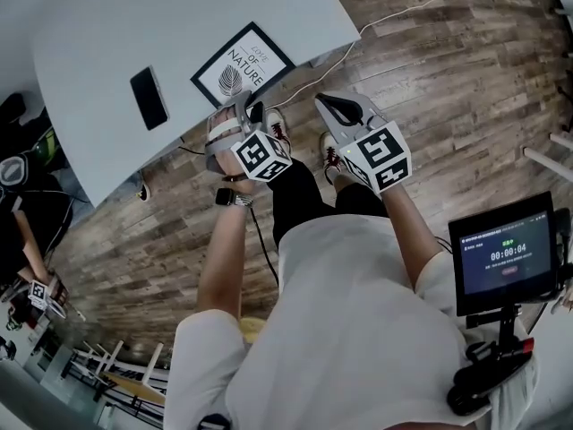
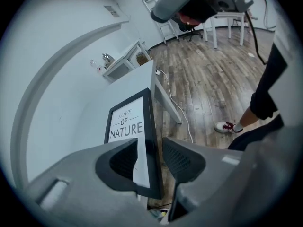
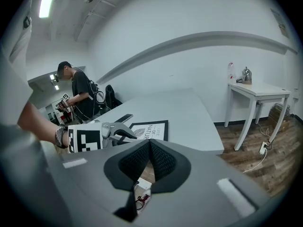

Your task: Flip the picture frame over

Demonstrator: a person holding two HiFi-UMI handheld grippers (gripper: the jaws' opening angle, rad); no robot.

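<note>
A black picture frame (image 1: 242, 65) lies face up on the white table (image 1: 134, 16), near its front edge; its print reads "LOVE OF NATURE" (image 2: 127, 124). My left gripper (image 1: 243, 107) hangs at the frame's near corner. Its jaws stand wide apart (image 2: 150, 145) with the frame's right border between them, and a gap shows beside the right jaw. My right gripper (image 1: 324, 102) is held off the table's edge above the floor, to the right of the frame. It is shut (image 3: 149, 144) with nothing in it. The right gripper view shows the frame (image 3: 151, 130) and the left gripper (image 3: 118, 134) beyond.
A black phone (image 1: 149, 98) lies on the table left of the frame. A white cable (image 1: 394, 12) runs over the wooden floor past the table's corner. A monitor on a stand (image 1: 506, 253) is at the right. Another person (image 3: 78, 96) and a small white table (image 3: 258, 91) stand farther off.
</note>
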